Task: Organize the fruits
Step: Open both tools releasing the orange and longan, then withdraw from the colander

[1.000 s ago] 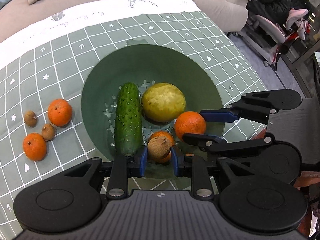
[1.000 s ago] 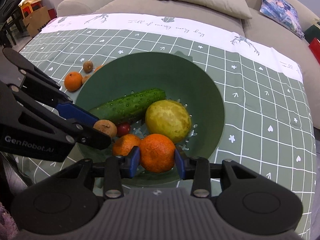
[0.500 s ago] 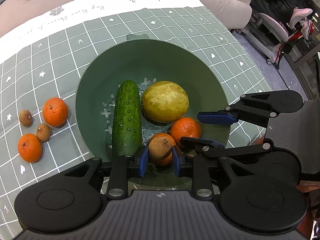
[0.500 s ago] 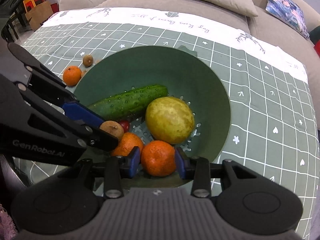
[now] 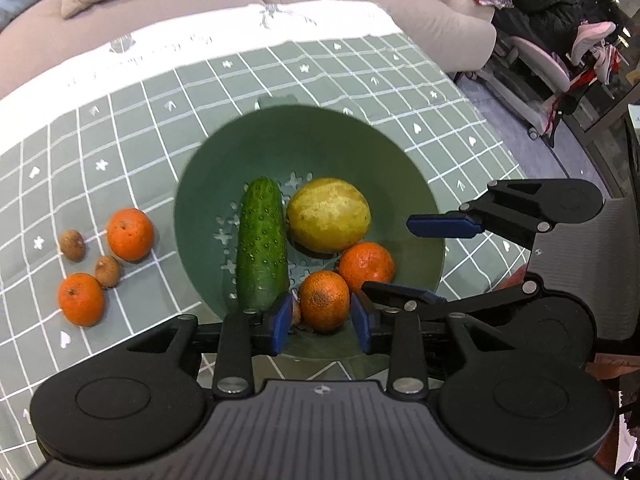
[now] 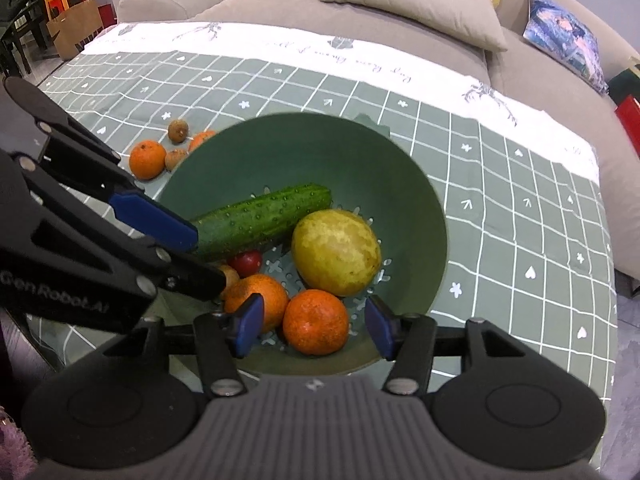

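The green bowl (image 5: 424,208) on the counter (image 5: 132,120) is full near its six o'clock edge, so the main risk is a gripper knocking a fruit out when it lifts away.

The right gripper (image 6: 314,326) has just been opening; its jaws stand clear of the orange (image 6: 315,321) that lies between them in the bowl. The left gripper (image 5: 320,322) has also just been opening, released, with another orange (image 5: 324,300) between its jaws (not pressed).

Counted, largest first: one cucumber (image 5: 262,242), one yellow fruit (image 5: 329,215), four oranges (two in the bowl, two on the cloth at nine o'clock), three small brown fruits and one small red fruit (image 6: 247,262).
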A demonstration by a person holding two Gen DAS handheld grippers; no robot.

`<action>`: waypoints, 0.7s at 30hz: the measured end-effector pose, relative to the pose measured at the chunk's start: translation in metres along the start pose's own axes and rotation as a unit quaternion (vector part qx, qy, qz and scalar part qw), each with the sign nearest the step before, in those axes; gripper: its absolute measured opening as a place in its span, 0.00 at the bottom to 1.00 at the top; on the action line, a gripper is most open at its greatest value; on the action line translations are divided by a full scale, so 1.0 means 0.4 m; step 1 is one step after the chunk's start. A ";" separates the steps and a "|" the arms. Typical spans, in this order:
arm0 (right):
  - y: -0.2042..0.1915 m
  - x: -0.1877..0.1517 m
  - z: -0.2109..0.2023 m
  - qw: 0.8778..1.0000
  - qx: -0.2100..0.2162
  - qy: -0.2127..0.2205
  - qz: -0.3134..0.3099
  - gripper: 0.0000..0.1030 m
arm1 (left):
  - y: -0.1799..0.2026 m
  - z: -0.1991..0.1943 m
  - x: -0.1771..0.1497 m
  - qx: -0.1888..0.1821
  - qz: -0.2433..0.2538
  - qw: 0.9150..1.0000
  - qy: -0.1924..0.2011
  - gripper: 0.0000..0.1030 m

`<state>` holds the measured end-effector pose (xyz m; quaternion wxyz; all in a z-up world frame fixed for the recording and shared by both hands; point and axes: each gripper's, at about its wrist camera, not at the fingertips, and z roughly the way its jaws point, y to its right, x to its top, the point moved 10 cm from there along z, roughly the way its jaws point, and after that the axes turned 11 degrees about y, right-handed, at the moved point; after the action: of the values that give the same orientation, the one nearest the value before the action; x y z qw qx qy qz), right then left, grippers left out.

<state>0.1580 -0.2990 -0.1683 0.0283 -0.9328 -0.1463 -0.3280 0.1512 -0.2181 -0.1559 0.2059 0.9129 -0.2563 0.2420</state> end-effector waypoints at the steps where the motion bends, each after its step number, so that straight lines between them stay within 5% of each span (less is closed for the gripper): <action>1: -0.002 0.004 -0.006 1.000 -0.001 0.002 -0.001 0.52 | -0.001 -0.011 0.004 0.001 0.001 1.000 0.006 0.39; 10: -0.053 0.057 -0.071 0.999 -0.011 0.036 -0.016 0.68 | -0.036 -0.125 0.035 0.044 0.035 0.996 0.076 0.39; 21: -0.163 0.109 -0.096 0.997 0.008 0.070 0.007 0.69 | -0.160 -0.253 0.015 0.098 0.022 0.985 0.143 0.39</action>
<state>0.1482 -0.2312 -0.1138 0.0481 -0.9084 -0.1399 -0.3911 0.1581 -0.1197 -0.0879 0.1445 0.8788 -0.2196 0.3982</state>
